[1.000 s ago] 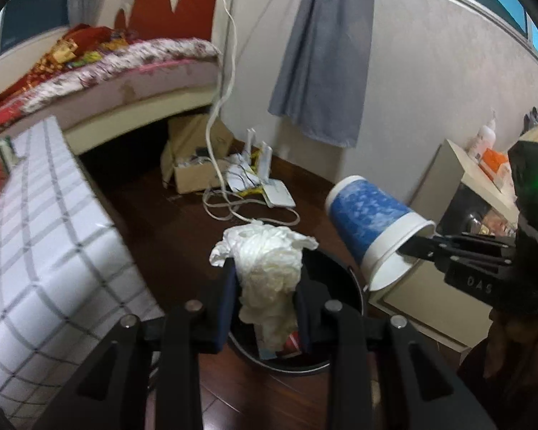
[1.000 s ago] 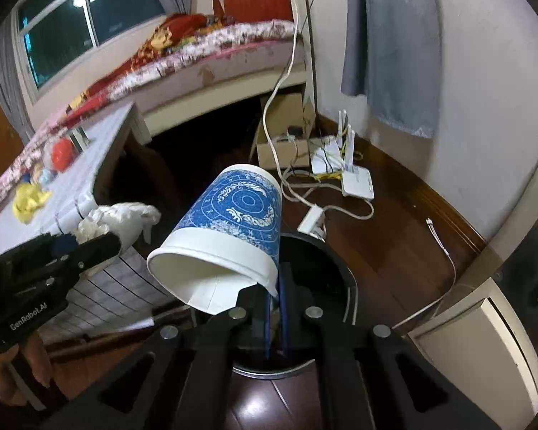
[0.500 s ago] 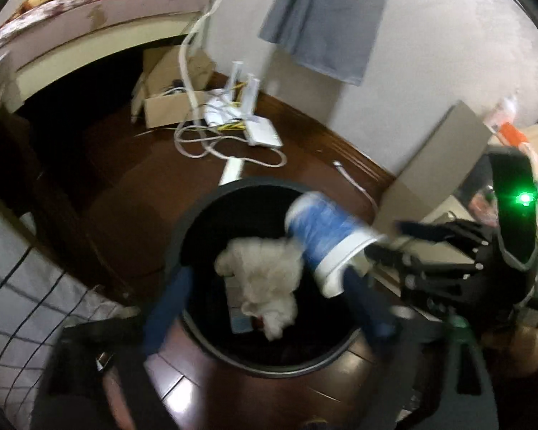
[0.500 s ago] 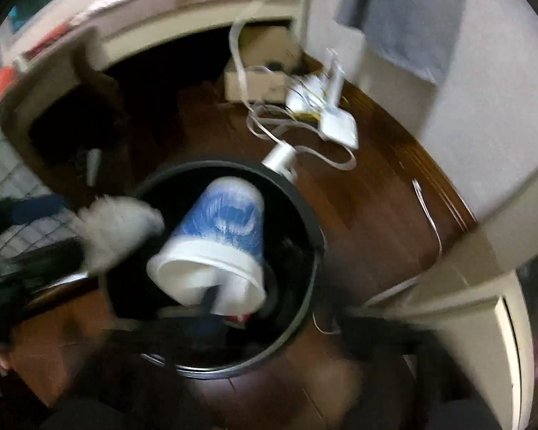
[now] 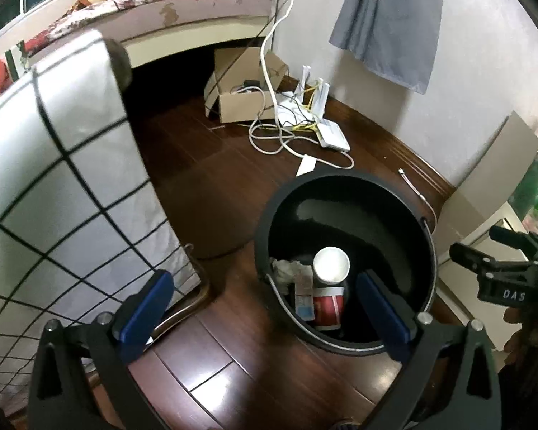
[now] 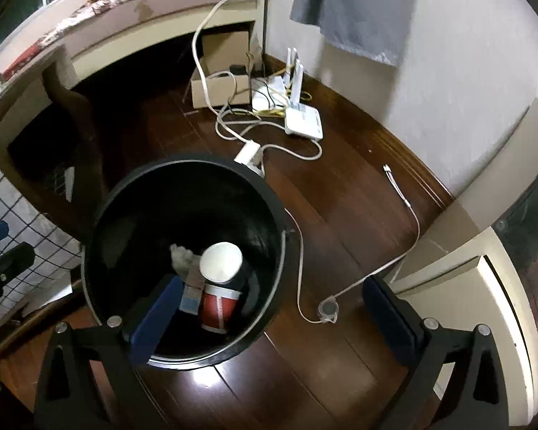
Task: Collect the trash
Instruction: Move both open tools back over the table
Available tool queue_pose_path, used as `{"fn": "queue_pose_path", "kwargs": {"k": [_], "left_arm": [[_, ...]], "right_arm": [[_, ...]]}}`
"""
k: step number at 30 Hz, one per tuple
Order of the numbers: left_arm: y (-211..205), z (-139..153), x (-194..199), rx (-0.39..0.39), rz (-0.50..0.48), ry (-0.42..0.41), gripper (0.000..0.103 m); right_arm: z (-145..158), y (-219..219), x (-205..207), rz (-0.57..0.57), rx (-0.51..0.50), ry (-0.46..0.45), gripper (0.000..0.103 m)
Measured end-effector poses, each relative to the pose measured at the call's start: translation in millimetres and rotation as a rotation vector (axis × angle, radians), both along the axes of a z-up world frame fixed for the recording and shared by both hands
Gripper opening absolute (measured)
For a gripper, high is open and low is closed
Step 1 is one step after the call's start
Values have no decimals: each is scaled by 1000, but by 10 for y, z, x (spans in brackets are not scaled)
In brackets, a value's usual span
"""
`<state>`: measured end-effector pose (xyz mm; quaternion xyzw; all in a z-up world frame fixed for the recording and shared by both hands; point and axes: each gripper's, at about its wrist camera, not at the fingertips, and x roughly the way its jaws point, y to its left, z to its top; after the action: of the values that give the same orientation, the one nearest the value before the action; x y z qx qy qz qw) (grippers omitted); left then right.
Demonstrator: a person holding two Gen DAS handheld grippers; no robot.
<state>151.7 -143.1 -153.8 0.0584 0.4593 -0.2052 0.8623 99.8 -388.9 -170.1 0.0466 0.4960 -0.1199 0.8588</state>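
Observation:
A black round trash bin (image 5: 344,182) stands on the wooden floor; it also shows in the right wrist view (image 6: 183,165). Inside lie the blue paper cup (image 5: 331,265) (image 6: 221,263), mouth up, the crumpled white tissue (image 5: 283,268) (image 6: 181,256), a red cup (image 5: 327,304) (image 6: 217,306) and a small carton (image 5: 303,295). My left gripper (image 5: 265,315) is open and empty above the bin's near rim. My right gripper (image 6: 276,315) is open and empty above the bin's right side; it also shows at the right edge of the left wrist view (image 5: 484,261).
A table with a white checked cloth (image 5: 53,186) stands left of the bin. A cardboard box (image 5: 240,93), white routers (image 5: 326,129) and loose cables (image 6: 305,286) lie on the floor by the wall. A cream cabinet (image 6: 484,286) stands at the right. A bed (image 5: 179,3) is behind.
Both grippers opened over the bin. The tissue dropped from the left and the blue cup from the right; both now lie inside the bin.

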Motion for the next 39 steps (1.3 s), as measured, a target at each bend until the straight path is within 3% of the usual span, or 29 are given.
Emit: {"fn": "queue_pose_path", "kwargs": {"k": [23, 39], "left_arm": [[203, 397, -173, 3, 40, -99, 103], [823, 730, -309, 0, 169, -176, 103]], "right_arm": [[427, 307, -239, 16, -8, -149, 102], [723, 892, -142, 146, -18, -258, 102]]}}
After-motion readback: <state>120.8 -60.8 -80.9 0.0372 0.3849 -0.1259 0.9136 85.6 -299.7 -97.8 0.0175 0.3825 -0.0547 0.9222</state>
